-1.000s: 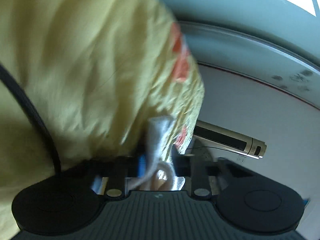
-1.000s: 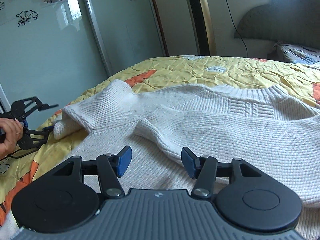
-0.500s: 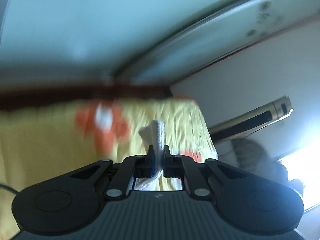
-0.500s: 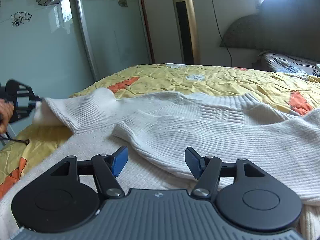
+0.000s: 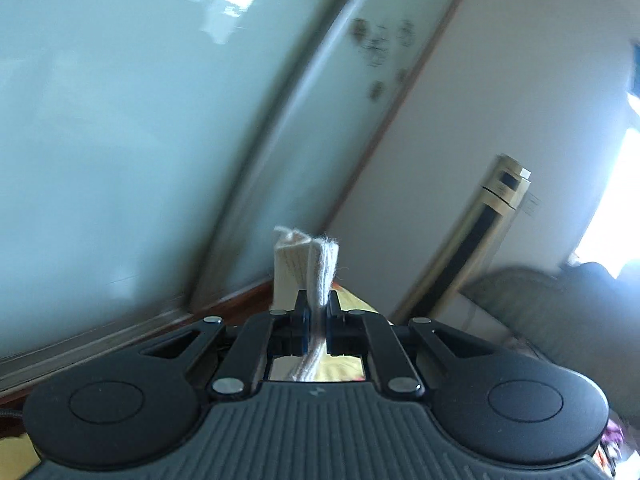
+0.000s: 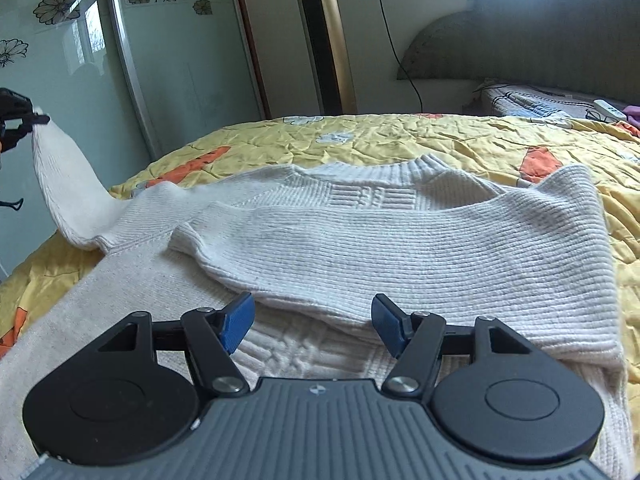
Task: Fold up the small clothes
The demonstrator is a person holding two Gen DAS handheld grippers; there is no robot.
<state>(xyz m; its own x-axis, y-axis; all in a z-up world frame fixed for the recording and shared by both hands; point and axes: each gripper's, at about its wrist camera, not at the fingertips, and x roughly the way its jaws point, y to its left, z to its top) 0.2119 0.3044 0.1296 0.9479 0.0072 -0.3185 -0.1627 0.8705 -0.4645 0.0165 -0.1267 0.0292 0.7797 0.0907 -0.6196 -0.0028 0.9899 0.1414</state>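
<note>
Sleeve cuff (image 6: 40, 136) now lifted higher off the bedspread (image 6: 400, 140), pinched tight in left gripper (image 5: 318, 320). Right gripper (image 6: 312, 320) wide apart, empty, over cream sweater (image 6: 400, 240).

No legible text, brand name or number appears in either view. The only mark is a small round emblem moulded on the grey housing of the right gripper (image 6: 313, 322), and a similar small emblem on the left gripper (image 5: 317, 322); neither can be read.
</note>
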